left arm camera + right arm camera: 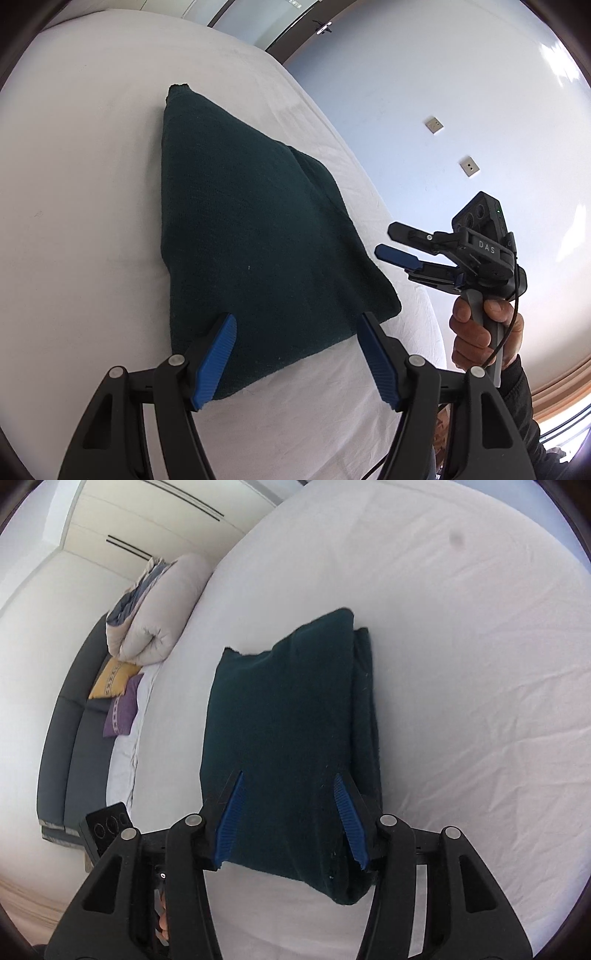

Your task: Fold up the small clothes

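White sheets cover the bed (92, 184), where a folded dark green garment (251, 240) lies flat near its edge. Above the near end of the garment, the left gripper (297, 360) has its fingers spread. The right gripper (291, 819) likewise holds its fingers spread, gripping nothing. A rolled duvet (162, 609) lies at the bed's far corner.

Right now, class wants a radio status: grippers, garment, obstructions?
Left hand-held gripper open, right hand-held gripper open. Dark green garment folded on white bed. Nothing on it.
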Demonstrator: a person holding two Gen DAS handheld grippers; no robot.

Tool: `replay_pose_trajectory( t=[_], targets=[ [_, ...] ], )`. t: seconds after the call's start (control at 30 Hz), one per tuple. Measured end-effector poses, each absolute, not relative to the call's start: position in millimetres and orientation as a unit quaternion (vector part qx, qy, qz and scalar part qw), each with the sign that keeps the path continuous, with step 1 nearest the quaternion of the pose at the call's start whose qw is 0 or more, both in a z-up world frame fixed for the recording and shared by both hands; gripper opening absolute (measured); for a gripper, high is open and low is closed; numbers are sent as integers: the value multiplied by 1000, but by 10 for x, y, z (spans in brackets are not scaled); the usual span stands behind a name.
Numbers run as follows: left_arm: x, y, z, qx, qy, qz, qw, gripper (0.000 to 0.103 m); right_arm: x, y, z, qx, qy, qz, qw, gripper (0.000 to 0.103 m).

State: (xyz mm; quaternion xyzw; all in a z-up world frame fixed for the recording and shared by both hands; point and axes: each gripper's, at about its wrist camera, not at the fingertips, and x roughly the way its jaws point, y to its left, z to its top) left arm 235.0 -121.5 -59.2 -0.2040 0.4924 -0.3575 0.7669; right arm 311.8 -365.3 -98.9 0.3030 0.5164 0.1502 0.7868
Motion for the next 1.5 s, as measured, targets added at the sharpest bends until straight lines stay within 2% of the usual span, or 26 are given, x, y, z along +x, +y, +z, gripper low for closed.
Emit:
replay_pose_trajectory(
  t=[0.1,0.17,0.2,0.23,0.3,0.8,0.93,1.07,1.2,1.27,1.3,1.33,1.43,1.5],
  targets=[
    [2362,-1234,-590,-199,495,-356,767,70,3166,-3518,-1223,290,552,139,769,46],
    [2373,-1238,-593,-195,496,-356,767,70,3173,-3503,-1365,290,562,129,764,33],
    [2380,-1238,-595,-195,497,-356,767,70,3196,-3436,-1401,283,563,127,766,21],
    [2392,-1245,-598,-194,498,-355,767,70,3195,-3407,-1406,278,561,125,770,14],
    [2427,-1269,-606,-194,501,-354,766,70,3171,-3428,-1415,275,557,115,775,6],
    [2547,-1310,-507,-192,491,-346,776,70,2547,-4021,-1617,360,507,79,779,0],
    [2648,-1318,-537,-195,497,-343,773,70,2482,-4185,-1872,363,527,57,767,0],
    [2698,-1234,-445,-195,472,-332,793,70,2361,-4260,-1499,375,466,62,799,1],
    [2923,-1125,-478,-200,476,-294,804,78,2467,-4125,-1315,353,461,101,808,11],
    [3055,-1091,-483,-201,471,-287,810,79,2574,-4016,-1286,345,465,118,807,30],
    [3120,-1076,-496,-203,471,-283,810,80,2627,-3970,-1273,346,460,128,808,57],
    [3196,-1064,-528,-209,476,-281,807,81,2671,-3937,-1258,350,448,132,812,77],
    [3402,-1077,-684,-222,505,-286,784,81,2853,-3952,-1215,367,429,135,814,79],
    [3511,-1128,-793,-221,522,-284,773,81,3017,-3914,-1271,359,451,133,806,77]
  ],
)
